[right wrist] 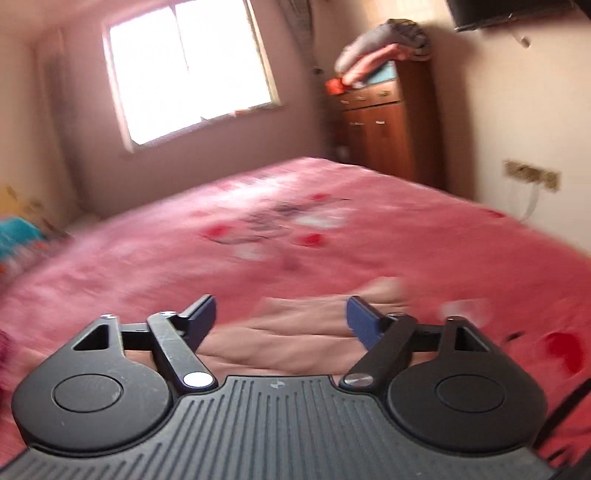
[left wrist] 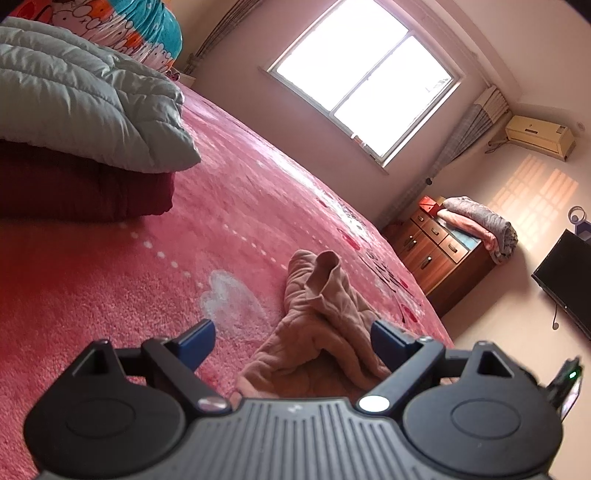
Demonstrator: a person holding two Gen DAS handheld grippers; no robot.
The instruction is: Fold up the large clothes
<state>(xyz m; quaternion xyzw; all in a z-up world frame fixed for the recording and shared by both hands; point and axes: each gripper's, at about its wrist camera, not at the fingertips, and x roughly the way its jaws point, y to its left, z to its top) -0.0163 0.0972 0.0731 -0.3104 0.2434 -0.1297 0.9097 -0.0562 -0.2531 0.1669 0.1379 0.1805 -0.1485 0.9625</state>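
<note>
**Both grippers spread wide over a crumpled garment on the bed**

Nearest to the left wrist camera, the left gripper [left wrist: 293, 338] points forward and slightly down over the bed, tilted so the room leans to one side. Its jaws stand wide apart and grip nothing; the blue pads [left wrist: 199, 341] hang clear of the cloth. Between and just beyond them lies the tan garment [left wrist: 321, 317], crumpled into a loose heap on the pink bedspread [left wrist: 110, 295], one end rucked up into a small peak. Whether any pad brushes the fabric cannot be told.

Seen from the right wrist camera, the right gripper [right wrist: 282, 321] also points forward and a little downward. The picture is smeared with motion blur. Its jaws are released, with a clear gap between them, and the same garment spreads flat and wrinkled below and ahead of them, not pinched.

Farther up the bed, in the left view, a pale quilt [left wrist: 85, 96] sits folded on top of a dark red blanket [left wrist: 81, 192], with a bright cartoon-print cover [left wrist: 122, 26] behind them. Beyond the bed's far corner stands a wooden dresser [left wrist: 439, 254] with folded blankets [left wrist: 480, 225] piled on it. A bright window [left wrist: 365, 74] fills the back wall, an air conditioner [left wrist: 539, 136] is mounted near the ceiling, and a dark television [left wrist: 569, 277] hangs on the side wall.
</note>
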